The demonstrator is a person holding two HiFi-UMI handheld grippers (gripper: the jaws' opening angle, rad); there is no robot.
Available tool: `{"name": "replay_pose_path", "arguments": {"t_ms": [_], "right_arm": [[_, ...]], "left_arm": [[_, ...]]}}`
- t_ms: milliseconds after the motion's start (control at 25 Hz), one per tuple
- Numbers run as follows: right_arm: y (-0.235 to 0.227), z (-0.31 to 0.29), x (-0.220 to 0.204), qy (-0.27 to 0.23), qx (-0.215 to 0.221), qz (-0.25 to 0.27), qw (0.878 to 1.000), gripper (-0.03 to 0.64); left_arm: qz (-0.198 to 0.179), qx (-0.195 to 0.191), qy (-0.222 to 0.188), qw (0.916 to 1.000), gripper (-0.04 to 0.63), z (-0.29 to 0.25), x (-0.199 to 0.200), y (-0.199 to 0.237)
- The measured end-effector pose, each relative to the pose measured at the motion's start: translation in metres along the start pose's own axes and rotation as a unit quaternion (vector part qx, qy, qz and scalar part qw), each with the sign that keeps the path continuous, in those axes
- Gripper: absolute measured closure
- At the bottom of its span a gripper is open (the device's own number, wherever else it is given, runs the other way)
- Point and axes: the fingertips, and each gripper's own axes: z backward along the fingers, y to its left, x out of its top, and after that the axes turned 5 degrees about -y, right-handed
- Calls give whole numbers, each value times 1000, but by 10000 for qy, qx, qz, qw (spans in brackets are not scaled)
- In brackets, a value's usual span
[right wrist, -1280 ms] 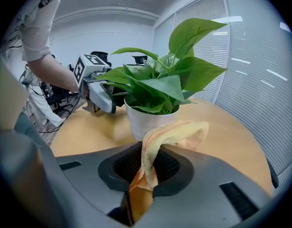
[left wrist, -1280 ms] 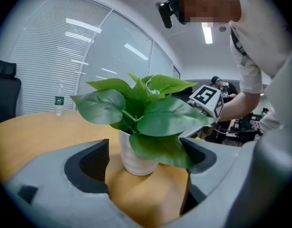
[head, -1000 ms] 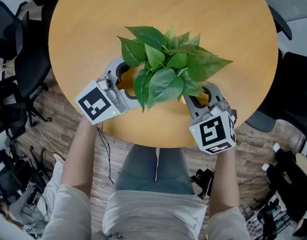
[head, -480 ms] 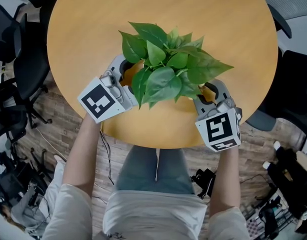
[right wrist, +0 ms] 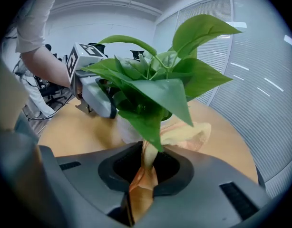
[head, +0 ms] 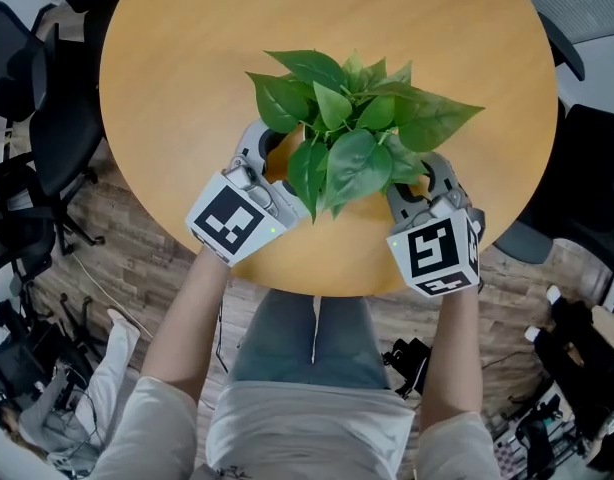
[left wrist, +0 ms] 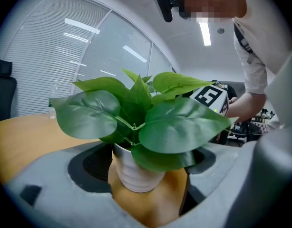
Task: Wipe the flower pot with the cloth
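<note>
Your left gripper [left wrist: 148, 186] has its 2 jaws set wide. The white ribbed flower pot [left wrist: 131, 167] stands between them on the round wooden table [head: 187, 68], with a gap showing on 1 side. Your right gripper [right wrist: 143, 175] has its jaws clamped on the orange cloth [right wrist: 189, 132], which runs forward to the pot beneath the leaves [head: 357, 118].

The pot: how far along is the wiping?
Done: the right gripper has the cloth pinched. In hand: the cloth reaches the pot at its side, while the left gripper, jaws open, straddles it. Left: the wiping itself; how much is already wiped doesn't show.
</note>
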Motion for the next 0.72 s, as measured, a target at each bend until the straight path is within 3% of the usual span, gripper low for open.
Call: {"name": "replay_pose_path", "arguments": {"t_ms": [520,720], "right_arm": [[9,9,-4,41,73,136,9999,563],[19,9,1,55,127,187,9997,563]], "left_arm": [[105,712,-82,9974,150,-6,-1,-5],[-18,906,-191,9957,150,-3,1,-3]]}}
